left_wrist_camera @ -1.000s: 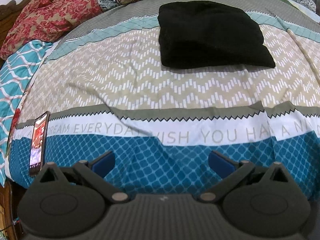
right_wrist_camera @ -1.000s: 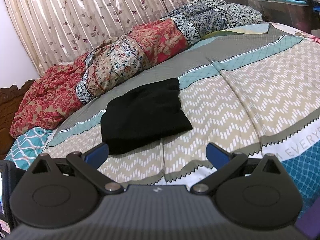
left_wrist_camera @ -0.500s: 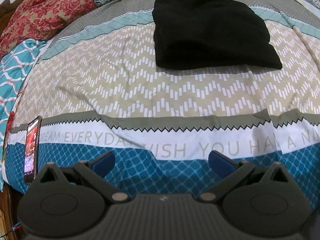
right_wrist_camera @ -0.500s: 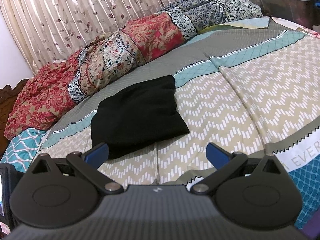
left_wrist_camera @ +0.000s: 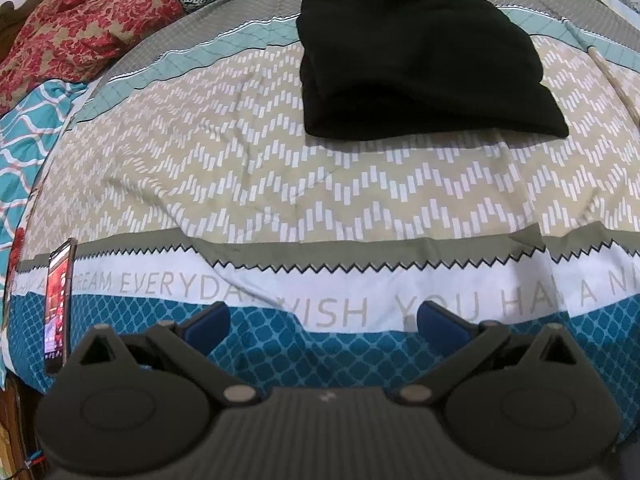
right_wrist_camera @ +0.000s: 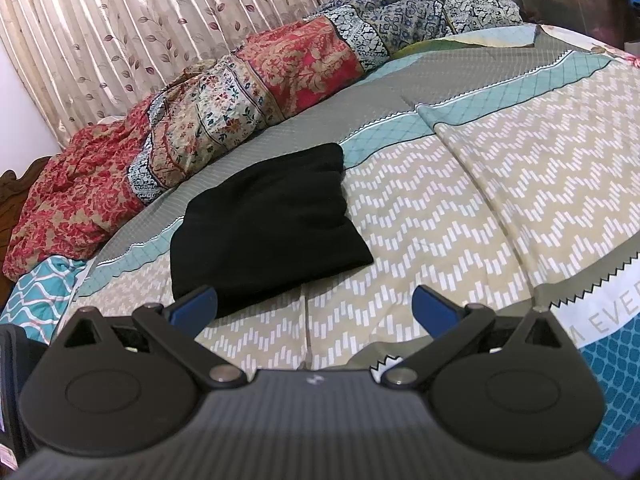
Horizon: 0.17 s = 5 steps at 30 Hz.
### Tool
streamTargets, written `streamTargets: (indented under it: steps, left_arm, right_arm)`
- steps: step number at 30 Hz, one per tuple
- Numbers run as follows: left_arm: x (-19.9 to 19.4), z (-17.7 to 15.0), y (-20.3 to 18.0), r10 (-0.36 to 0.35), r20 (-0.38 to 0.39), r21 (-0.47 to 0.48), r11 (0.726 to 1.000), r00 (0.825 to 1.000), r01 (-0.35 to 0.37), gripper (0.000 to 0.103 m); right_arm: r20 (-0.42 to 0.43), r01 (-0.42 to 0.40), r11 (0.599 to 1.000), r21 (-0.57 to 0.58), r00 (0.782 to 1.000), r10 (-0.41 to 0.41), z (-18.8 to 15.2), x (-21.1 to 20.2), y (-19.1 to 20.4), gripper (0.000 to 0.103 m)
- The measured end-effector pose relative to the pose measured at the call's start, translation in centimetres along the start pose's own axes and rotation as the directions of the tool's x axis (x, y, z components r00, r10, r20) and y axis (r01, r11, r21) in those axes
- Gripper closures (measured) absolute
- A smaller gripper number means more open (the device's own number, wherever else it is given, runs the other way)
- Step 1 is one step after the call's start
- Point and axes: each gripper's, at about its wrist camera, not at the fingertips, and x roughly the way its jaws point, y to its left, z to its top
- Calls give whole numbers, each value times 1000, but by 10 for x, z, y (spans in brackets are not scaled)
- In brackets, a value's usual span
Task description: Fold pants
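Black pants point(left_wrist_camera: 420, 64) lie folded into a thick rectangular bundle on the patterned bedspread, far ahead in the left wrist view. The same pants point(right_wrist_camera: 264, 224) sit just beyond the left blue pad in the right wrist view. My left gripper point(left_wrist_camera: 323, 322) hangs open over the blue lattice band near the bed's front edge, well short of the pants, nothing between its fingers. My right gripper point(right_wrist_camera: 315, 308) is open too, low over the beige zigzag band, its left fingertip point(right_wrist_camera: 196, 306) overlapping the bundle's near edge in the image; contact cannot be told.
A phone point(left_wrist_camera: 58, 304) with a lit screen lies at the bed's front left corner. Rumpled floral quilts point(right_wrist_camera: 248, 92) line the far side under a leaf-print curtain point(right_wrist_camera: 160, 12). A teal wavy cloth point(left_wrist_camera: 24, 132) lies at the left edge.
Both grippers have edged forward toward the pants, which look larger and closer in both views. Jaws stay open. The pants have not moved.
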Motion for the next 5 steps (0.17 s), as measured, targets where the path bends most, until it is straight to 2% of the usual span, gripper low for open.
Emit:
streamTargets:
  steps: [5]
  left_arm:
    - [-3, 1, -3, -15, 23, 11, 1000, 1000, 14, 0]
  right_arm:
    - [7, 5, 1000, -14, 1000, -5, 1, 1, 0, 0]
